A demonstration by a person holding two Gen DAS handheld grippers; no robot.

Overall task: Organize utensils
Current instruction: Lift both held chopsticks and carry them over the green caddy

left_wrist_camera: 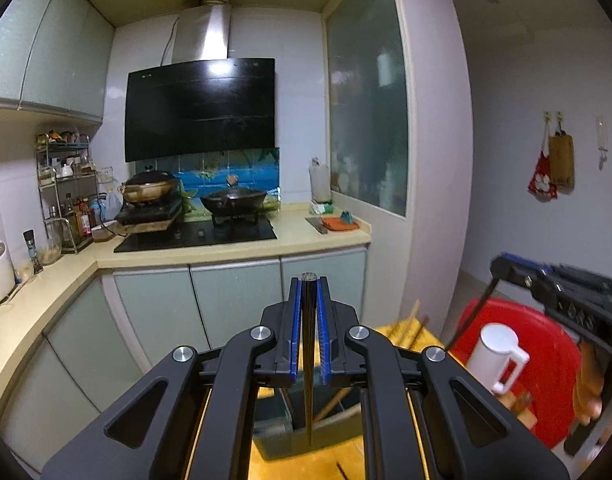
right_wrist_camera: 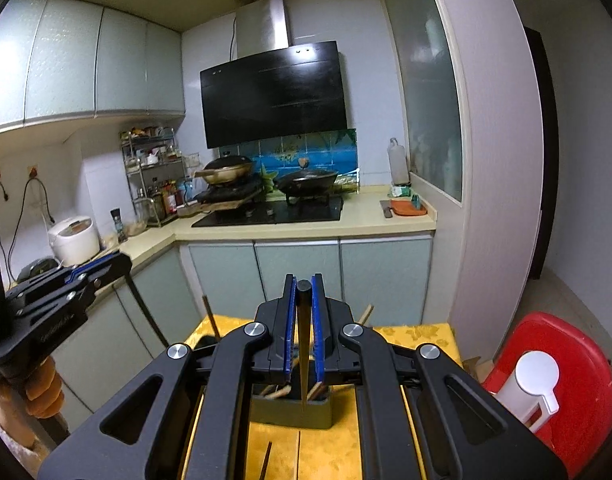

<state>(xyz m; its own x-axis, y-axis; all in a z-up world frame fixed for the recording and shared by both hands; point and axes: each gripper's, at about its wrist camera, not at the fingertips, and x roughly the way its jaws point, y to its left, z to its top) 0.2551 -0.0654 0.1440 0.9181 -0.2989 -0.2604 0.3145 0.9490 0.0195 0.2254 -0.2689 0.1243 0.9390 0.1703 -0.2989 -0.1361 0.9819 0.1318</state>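
My left gripper (left_wrist_camera: 309, 282) is shut on a dark chopstick (left_wrist_camera: 309, 360) that points down, its tip over a grey utensil holder (left_wrist_camera: 306, 436) on a yellow-clothed table (left_wrist_camera: 410, 334). My right gripper (right_wrist_camera: 304, 280) is shut on another dark chopstick (right_wrist_camera: 303, 352), its tip just above the same grey holder (right_wrist_camera: 291, 412), which has several wooden chopsticks (right_wrist_camera: 279, 392) in it. Each gripper also shows in the other's view: the right one at the right edge (left_wrist_camera: 502, 264), the left one at the left edge (right_wrist_camera: 119, 262), both with a chopstick hanging down.
A loose chopstick (right_wrist_camera: 265, 462) lies on the yellow table (right_wrist_camera: 418, 334). A red stool (right_wrist_camera: 566, 380) with a white cup (right_wrist_camera: 532, 380) stands at the right. Behind are pale green cabinets (right_wrist_camera: 297, 272), a counter with stove and woks (right_wrist_camera: 306, 180), and a rice cooker (right_wrist_camera: 74, 238).
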